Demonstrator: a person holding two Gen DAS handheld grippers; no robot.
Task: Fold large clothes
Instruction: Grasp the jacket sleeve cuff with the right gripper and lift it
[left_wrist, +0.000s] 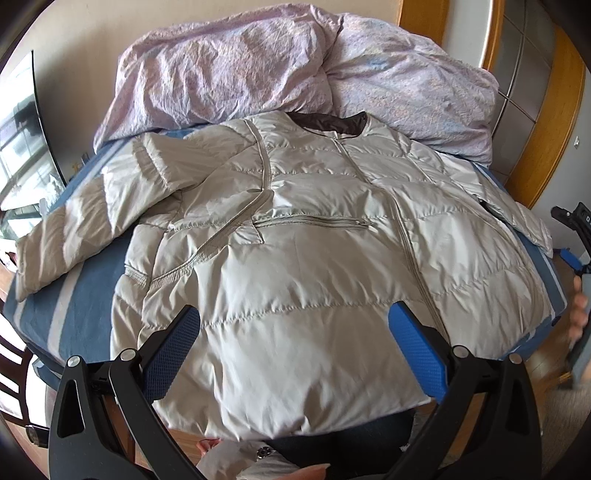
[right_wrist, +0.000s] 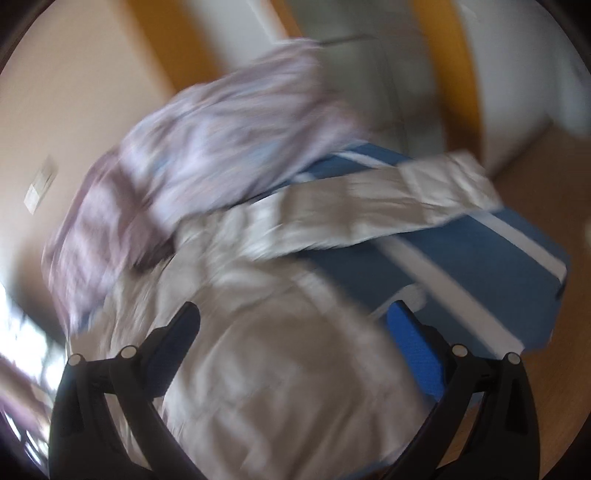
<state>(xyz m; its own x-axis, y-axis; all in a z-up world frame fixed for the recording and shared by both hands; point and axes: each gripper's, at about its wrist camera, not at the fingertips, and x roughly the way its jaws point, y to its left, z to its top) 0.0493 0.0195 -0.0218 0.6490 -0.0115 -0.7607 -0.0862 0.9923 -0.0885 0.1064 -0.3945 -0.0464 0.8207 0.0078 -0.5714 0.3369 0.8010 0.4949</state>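
Silvery puffer jacket (left_wrist: 295, 236) on bed (left_wrist: 85, 314): light, soft, slippery. Grab hem or cuff. Left gripper (left_wrist: 293, 339) and right gripper (right_wrist: 293, 336) both spread, empty.

Home bedroom: bed (left_wrist: 85, 317), rumpled duvet (left_wrist: 258, 62)

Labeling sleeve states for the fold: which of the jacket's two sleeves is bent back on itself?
The sleeve on the left of the left wrist view: its cuff end is doubled back over the jacket. The other sleeve lies straight out across the blue bedding.
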